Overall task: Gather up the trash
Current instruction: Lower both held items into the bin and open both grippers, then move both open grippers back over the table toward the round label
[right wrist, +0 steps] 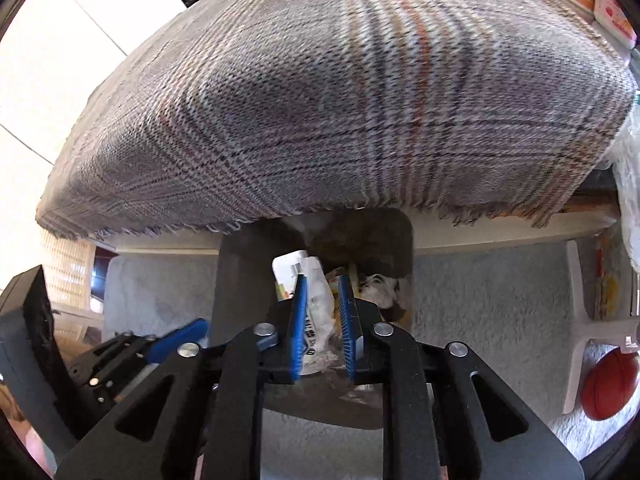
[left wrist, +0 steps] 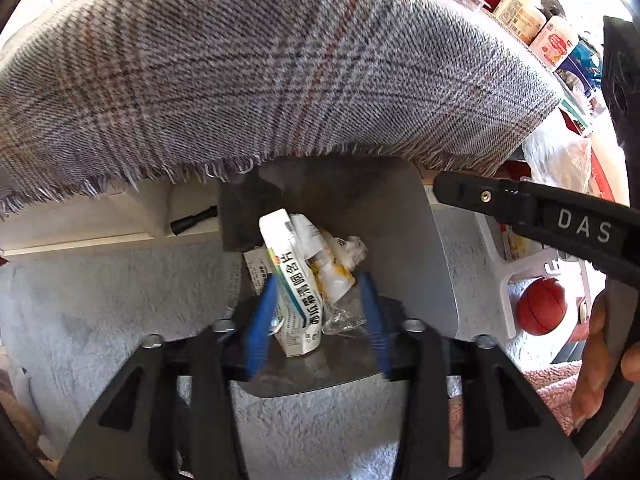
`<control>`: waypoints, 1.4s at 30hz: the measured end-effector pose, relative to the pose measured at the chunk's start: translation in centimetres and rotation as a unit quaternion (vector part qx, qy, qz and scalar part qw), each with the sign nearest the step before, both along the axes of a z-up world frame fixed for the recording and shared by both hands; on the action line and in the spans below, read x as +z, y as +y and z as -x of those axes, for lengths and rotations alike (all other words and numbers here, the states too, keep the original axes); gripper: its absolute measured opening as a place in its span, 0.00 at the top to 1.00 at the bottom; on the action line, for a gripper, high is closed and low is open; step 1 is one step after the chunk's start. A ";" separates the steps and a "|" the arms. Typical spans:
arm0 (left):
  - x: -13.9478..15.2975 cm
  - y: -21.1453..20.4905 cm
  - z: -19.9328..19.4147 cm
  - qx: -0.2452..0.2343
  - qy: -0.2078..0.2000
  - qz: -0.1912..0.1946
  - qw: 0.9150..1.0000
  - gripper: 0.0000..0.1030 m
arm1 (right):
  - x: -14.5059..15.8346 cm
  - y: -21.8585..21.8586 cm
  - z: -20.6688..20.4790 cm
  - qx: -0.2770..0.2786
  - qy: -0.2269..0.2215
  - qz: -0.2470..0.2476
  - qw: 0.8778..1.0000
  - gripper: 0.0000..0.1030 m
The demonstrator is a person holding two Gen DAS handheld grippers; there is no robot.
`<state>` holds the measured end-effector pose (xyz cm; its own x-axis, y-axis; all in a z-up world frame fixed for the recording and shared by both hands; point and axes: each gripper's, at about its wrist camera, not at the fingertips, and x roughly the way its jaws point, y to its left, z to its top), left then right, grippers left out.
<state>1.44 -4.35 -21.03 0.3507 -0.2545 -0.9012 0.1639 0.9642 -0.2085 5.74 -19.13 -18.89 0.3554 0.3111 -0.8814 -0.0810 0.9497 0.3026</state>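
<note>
1. At nine o'clock in the left wrist view, a pale grey fluffy rug [left wrist: 100, 292] covers the floor, and a white low ledge runs above it.
2. Across the top, from ten to two o'clock, a grey plaid cloth [left wrist: 260, 68] with a frayed hem hangs over the edge of a surface.
3. Just below the hem, at the centre, stands a grey trash bin [left wrist: 412, 248], open at the top.
4. Inside the bin lies the trash: a white medicine box [left wrist: 294, 284] with green and blue print stands tilted, a torn wrapper with yellow patches [left wrist: 332, 276] leans at its right, and a crumpled white tissue [left wrist: 354, 250] sits at one o'clock from the box.
5. The left hand-held gripper [left wrist: 316, 312] hangs over the bin mouth, released; its blue fingers [left wrist: 262, 320] stand apart on either side of the box, the left one close beside it.
6. In the right wrist view the right hand-held gripper [right wrist: 322, 320] points into the same bin with its jaws parted; the wrapper [right wrist: 320, 312] shows between its pads, and whether they press on it I cannot tell.
7. At three o'clock in the left view, a small orange basketball [left wrist: 542, 306] rests on the rug beside a white frame.
</note>
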 end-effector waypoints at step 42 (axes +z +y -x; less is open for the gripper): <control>14.9 -4.3 -16.9 -0.097 -0.137 -0.026 0.985 0.08 | 13.7 -7.4 -22.2 -0.069 -0.066 -0.004 0.995 0.34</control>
<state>18.36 -8.66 -6.16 0.5323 -0.2959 -0.7932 0.3894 0.9175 -0.0809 27.92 -26.51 -5.22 0.5086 0.2578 -0.8215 0.0111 0.9521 0.3056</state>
